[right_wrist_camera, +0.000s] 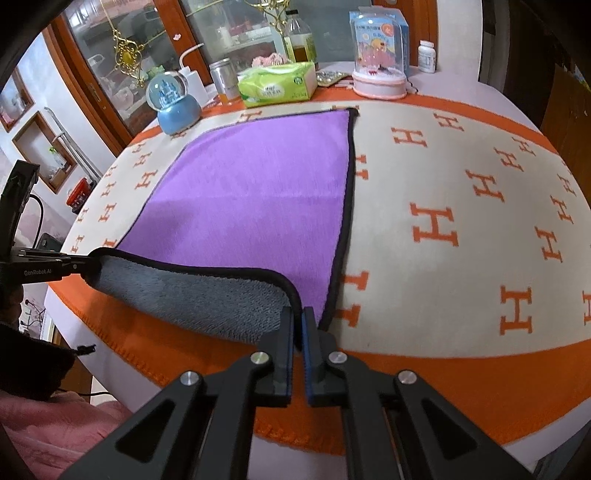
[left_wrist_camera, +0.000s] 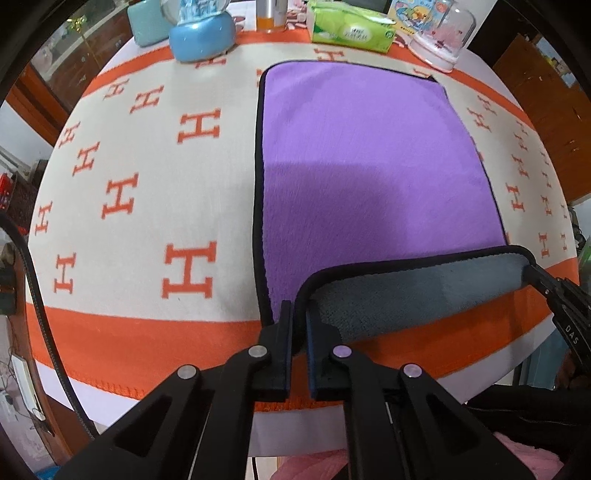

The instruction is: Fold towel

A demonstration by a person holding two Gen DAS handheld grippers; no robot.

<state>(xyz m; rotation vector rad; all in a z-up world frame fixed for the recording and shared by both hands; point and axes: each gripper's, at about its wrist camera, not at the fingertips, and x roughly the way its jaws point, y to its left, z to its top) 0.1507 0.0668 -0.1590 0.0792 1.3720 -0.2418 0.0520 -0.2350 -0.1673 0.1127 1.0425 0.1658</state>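
A purple towel with a black hem and a grey underside lies flat on the orange-and-cream tablecloth; it also shows in the right wrist view. Its near edge is lifted and curled over, grey side up. My left gripper is shut on the near left corner of the towel. My right gripper is shut on the near right corner. Each gripper shows in the other's view at the far end of the lifted edge: the right gripper and the left gripper.
At the table's far edge stand a blue snow globe, a green tissue pack and a pink-based dome. A metal can and bottles stand behind. A glass cabinet is beyond. The tablecloth spreads to the right.
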